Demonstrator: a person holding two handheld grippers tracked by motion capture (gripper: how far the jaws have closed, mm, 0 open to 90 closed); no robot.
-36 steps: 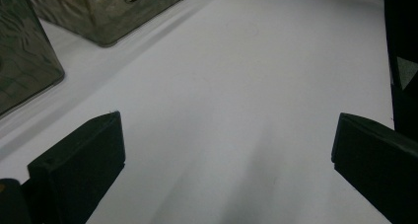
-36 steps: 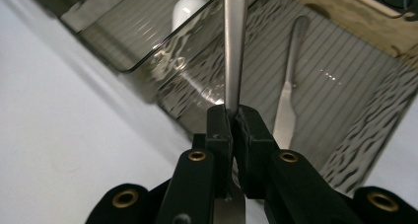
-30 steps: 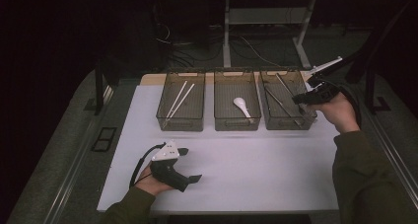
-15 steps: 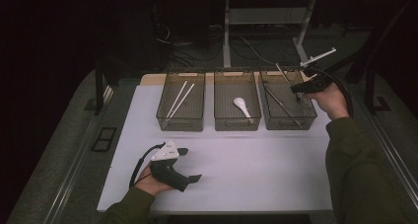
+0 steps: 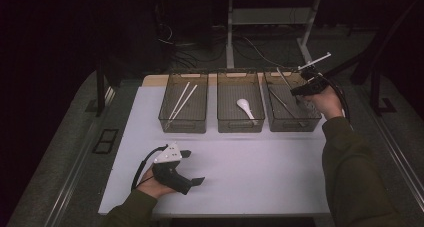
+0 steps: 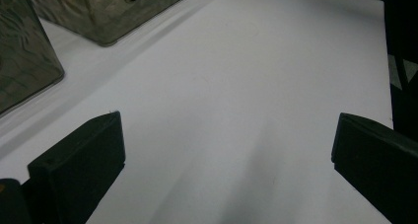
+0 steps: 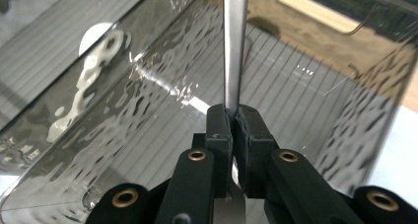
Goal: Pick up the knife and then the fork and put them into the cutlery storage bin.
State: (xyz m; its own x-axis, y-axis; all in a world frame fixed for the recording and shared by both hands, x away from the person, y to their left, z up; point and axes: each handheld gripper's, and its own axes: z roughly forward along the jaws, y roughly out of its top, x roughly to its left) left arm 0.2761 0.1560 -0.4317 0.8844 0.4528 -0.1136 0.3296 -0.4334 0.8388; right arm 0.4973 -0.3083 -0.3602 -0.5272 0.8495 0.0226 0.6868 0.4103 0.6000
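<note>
So the right gripper point(image 5: 299, 91) is clamped tight on a flat metal utensil handle point(image 7: 234, 46), pinched between the two black pads near one end, so the long bit sticks out ahead of the jaws. In the high view it hangs over the right-hand bin point(image 5: 291, 124), which already has another metal utensil point(image 5: 281, 101) lying in it. My guess is that's why it's gripped at the end: the piece can be lowered lengthwise into the bin without the gripper hitting the walls.

The left gripper point(image 5: 192, 167) is just parked low on the white table point(image 5: 260, 177) near the front edge, jaws spread wide with nothing between them (looks like it's simply waiting its turn, well away from the bins).

Count-wise: three clear bins in a row at the back of the table. The left bin point(image 5: 183, 126) has two pale chopsticks point(image 5: 181, 101) lying side by side at a slant, the middle bin point(image 5: 240, 127) has one white spoon point(image 5: 245, 107), and the right one has at least one metal piece plus the held one above it. So it looks like sorting by type, one kind per bin. I can't tell what the held utensil actually is; the working end isn't clear.
</note>
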